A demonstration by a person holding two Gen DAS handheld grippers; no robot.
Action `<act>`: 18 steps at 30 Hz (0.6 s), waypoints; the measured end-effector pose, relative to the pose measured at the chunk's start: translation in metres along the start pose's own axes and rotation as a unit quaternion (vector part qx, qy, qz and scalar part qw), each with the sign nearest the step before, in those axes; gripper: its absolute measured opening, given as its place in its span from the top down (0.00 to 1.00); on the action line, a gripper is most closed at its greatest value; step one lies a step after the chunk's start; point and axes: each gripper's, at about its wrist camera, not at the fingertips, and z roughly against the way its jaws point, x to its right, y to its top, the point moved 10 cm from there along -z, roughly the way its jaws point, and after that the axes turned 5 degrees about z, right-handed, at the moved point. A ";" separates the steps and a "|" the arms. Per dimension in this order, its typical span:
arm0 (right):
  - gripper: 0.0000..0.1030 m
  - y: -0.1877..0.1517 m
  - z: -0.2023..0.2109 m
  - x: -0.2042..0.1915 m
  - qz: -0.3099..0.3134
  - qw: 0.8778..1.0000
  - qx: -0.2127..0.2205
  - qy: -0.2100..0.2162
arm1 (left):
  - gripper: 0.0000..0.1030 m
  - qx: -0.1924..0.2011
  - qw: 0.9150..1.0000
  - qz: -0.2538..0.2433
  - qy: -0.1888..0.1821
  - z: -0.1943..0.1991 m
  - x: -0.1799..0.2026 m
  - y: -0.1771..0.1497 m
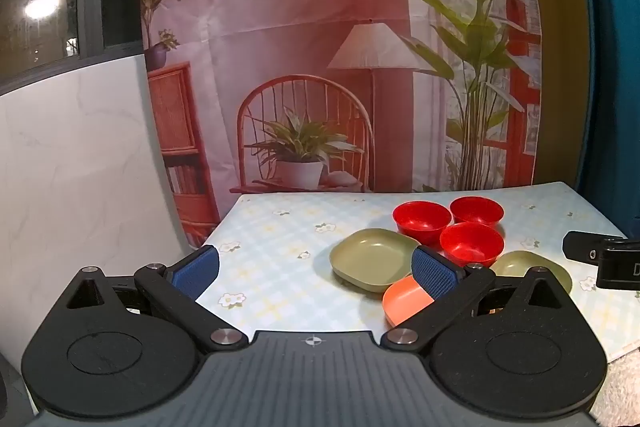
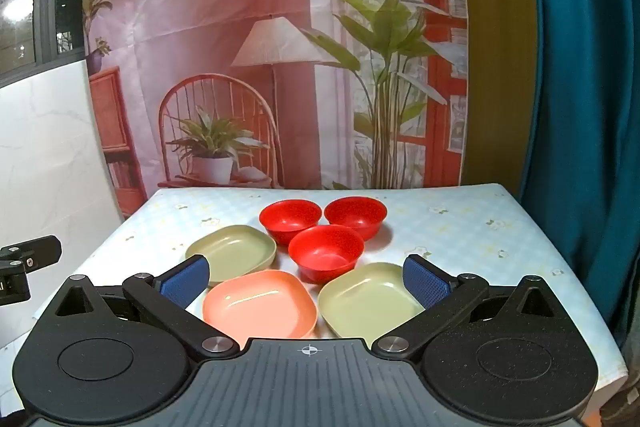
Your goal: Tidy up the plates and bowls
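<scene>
Three red bowls sit in a cluster mid-table: back left point(image 2: 290, 218), back right point(image 2: 355, 215) and front point(image 2: 326, 251). In front of them lie a left green plate point(image 2: 232, 253), an orange plate point(image 2: 260, 303) and a right green plate point(image 2: 370, 297). My right gripper point(image 2: 306, 277) is open and empty, above the near plates. My left gripper point(image 1: 316, 267) is open and empty, over the table's left part; the left green plate point(image 1: 374, 257), the orange plate point(image 1: 404, 301) and the bowls point(image 1: 472, 243) lie to its right.
The table point(image 2: 460, 227) has a light floral cloth. A printed backdrop point(image 2: 280, 47) hangs behind it, and a teal curtain point(image 2: 580, 107) at the right. The other gripper's body shows at the left edge of the right wrist view point(image 2: 24, 259).
</scene>
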 end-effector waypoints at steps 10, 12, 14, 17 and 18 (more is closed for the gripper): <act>0.00 -0.001 -0.002 0.002 -0.005 1.000 -0.004 0.002 | 0.00 -0.009 1.000 0.000 -0.001 -0.005 -0.001 -0.004; 0.00 -0.001 -0.002 0.002 -0.005 1.000 -0.004 0.002 | 0.00 -0.009 1.000 0.000 -0.001 -0.005 -0.001 -0.004; 0.00 -0.001 -0.001 0.001 -0.005 1.000 -0.004 0.002 | 0.00 -0.011 1.000 0.000 -0.001 -0.005 0.000 -0.003; 0.00 -0.001 -0.002 0.001 -0.005 1.000 -0.004 0.002 | 0.00 -0.012 1.000 0.000 -0.001 -0.005 0.000 -0.003; 0.00 -0.001 -0.001 0.000 -0.004 1.000 -0.004 0.002 | 0.00 -0.013 1.000 0.000 -0.001 -0.005 0.000 -0.004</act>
